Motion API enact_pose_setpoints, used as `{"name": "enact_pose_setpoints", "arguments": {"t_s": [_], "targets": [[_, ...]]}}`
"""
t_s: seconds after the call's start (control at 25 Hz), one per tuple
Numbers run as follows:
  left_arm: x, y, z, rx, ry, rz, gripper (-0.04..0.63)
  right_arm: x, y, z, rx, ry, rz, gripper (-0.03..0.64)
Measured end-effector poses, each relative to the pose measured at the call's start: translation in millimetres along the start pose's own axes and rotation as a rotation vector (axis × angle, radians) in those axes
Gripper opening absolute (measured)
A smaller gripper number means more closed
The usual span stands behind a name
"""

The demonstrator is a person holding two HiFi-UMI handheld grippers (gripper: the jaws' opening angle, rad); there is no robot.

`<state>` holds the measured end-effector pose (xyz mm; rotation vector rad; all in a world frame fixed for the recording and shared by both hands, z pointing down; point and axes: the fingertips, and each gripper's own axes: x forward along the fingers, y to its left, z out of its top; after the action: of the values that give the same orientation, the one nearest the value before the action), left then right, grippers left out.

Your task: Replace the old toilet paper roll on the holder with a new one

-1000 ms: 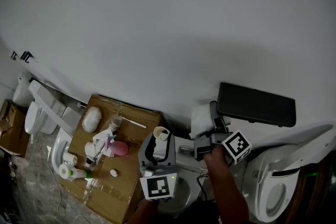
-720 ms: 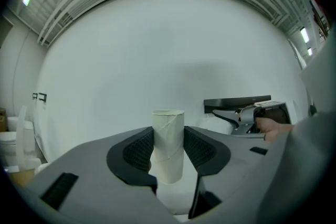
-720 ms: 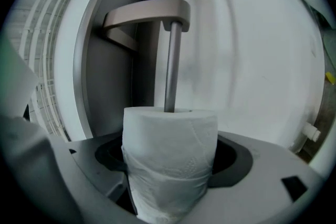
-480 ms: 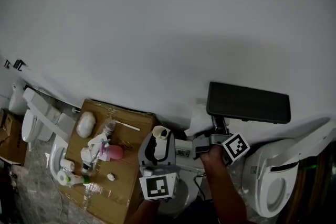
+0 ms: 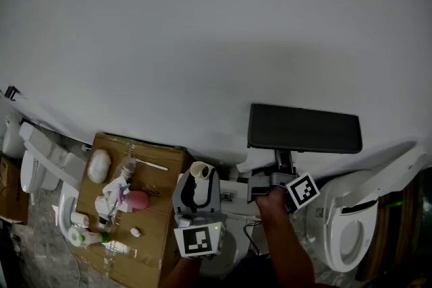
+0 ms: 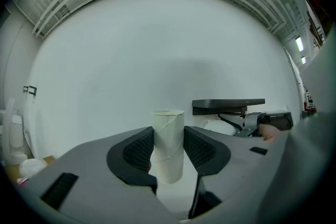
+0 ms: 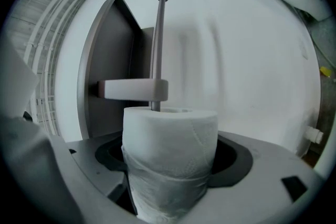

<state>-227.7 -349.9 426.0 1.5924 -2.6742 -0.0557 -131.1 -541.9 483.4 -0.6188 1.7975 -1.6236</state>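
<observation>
At the far left of the head view a white toilet point(image 5: 30, 168) stands against the white wall point(image 5: 202, 30). Beside it is an open cardboard box point(image 5: 154, 229) that carries a litter of small things, among them a white oval lump point(image 5: 98, 165), a pink object point(image 5: 138, 199) and a bottle with a green part point(image 5: 84, 237).

Just right of the box is the left gripper point(image 5: 200, 180), its marker cube point(image 5: 198, 241) facing the camera. Its fingers point(image 6: 137, 148) are clamped on an empty cardboard tube point(image 6: 168, 139), the bare core of the old roll. The tube stands upright between the two dark ribbed pads, its open top clear above them. It is held off the holder and well to the left of it.

Further right, a bare forearm point(image 5: 287, 246) reaches up to the right gripper point(image 5: 270, 172), whose own cube point(image 5: 302, 191) sits tilted. These fingers point(image 7: 231, 157) are closed around a full white toilet paper roll point(image 7: 173, 136), which bulges out past them on both sides.

The roll is held just under the holder point(image 5: 304, 128), a dark flat plate fixed to the wall. In the right gripper view the holder's thin metal rod point(image 7: 159, 44) rises just behind the far end of the roll, crossed by a pale bar point(image 7: 134, 89). The rod seems to lie beyond the roll rather than inside its core, though the roll hides where they meet.

At the far right is a second toilet point(image 5: 351, 229) with its lid raised.
</observation>
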Motion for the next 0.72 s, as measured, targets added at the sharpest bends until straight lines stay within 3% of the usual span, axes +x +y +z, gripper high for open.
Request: {"name": "enact_pose_setpoints", "arguments": {"t_s": [0.4,0.72], "targets": [[5,-19,0,-0.020,0.001,-0.042,0.190,-10,3,5,-0.058,0.012,0.034,0.419],[-1,-28,2,-0.026,-0.003,-0.060,0.190,-34,1,-7,-0.043,0.028,0.024,0.419]]}}
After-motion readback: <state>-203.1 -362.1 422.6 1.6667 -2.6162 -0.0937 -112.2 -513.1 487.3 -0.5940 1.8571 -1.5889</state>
